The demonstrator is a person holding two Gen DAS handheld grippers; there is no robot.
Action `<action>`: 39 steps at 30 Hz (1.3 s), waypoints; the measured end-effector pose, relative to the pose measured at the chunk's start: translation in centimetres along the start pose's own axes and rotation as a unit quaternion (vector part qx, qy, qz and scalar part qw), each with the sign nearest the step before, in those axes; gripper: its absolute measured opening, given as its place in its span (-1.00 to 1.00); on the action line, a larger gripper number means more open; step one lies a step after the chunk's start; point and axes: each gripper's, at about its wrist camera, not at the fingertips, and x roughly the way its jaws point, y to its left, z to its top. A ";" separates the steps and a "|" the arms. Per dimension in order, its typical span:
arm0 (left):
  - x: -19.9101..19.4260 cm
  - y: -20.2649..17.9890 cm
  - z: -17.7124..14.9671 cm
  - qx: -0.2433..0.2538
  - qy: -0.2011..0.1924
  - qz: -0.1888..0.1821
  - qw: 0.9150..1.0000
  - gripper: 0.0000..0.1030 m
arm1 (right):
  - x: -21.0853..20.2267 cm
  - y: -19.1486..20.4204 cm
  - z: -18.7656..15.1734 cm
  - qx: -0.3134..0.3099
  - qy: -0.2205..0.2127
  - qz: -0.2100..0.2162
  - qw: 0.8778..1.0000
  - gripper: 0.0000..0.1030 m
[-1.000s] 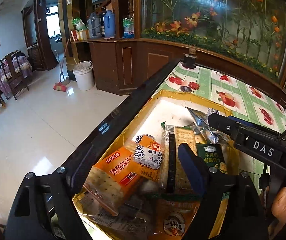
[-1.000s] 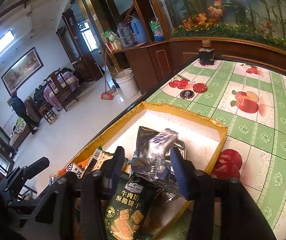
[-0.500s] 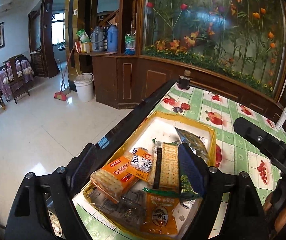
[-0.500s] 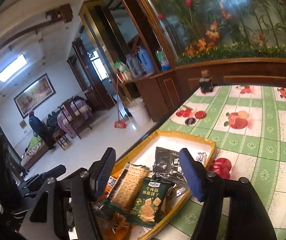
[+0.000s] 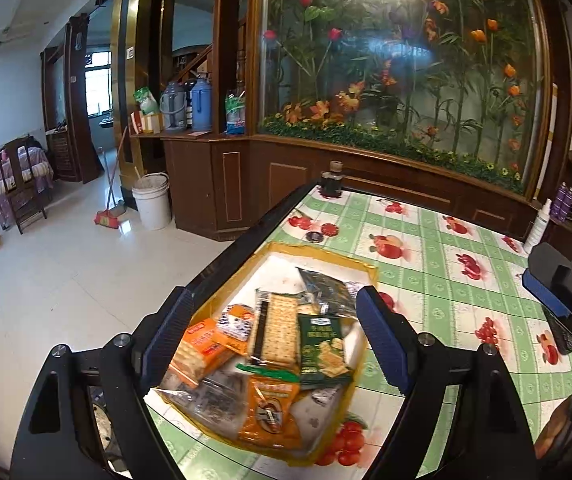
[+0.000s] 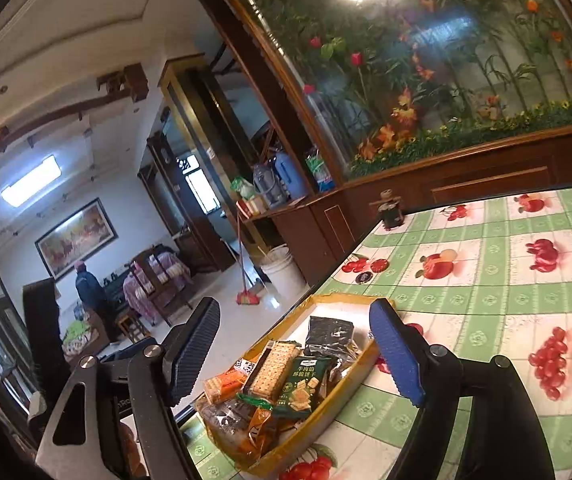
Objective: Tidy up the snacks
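Hovering over the yellow tray (image 5: 328, 249) of snacks (image 5: 275, 334) on the desk (image 5: 446, 280), both grippers' fingers gape empty; the right gripper (image 6: 294, 354) has just been opening, the left gripper (image 5: 273, 346) stands wide, and a silver packet (image 5: 322, 286), somewhat blurred, lies at twelve o'clock.

Snack packs (image 5: 281, 340) piled in tray (image 5: 326, 251) at table (image 5: 446, 280) edge; jar (image 5: 332, 180) at far corner, bucket (image 5: 151, 200) on floor.

Both wrist views above shared snack tray (image 5: 328, 250)

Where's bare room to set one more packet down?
Bare white floor at the yellow tray's far end, beyond the silver packet. Open tablecloth right of the tray. The tray's near half is crowded.
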 end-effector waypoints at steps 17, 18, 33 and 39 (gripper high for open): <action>-3.6 -10.1 -1.5 0.080 -0.007 -0.074 0.994 0.64 | -14.2 -6.4 -1.2 0.037 -0.070 -0.108 0.991 0.65; -3.7 -10.5 -1.6 0.083 -0.007 -0.076 0.994 0.64 | -14.8 -6.7 -1.3 0.035 -0.070 -0.118 0.990 0.65; -4.8 -11.6 -2.5 0.068 -0.014 -0.022 0.997 0.64 | -17.3 -7.6 -3.4 0.013 -0.058 -0.175 0.983 0.72; -5.1 -9.7 -3.1 0.045 -0.021 0.018 0.999 0.64 | -15.0 -6.5 -3.6 -0.025 -0.022 -0.137 0.990 0.73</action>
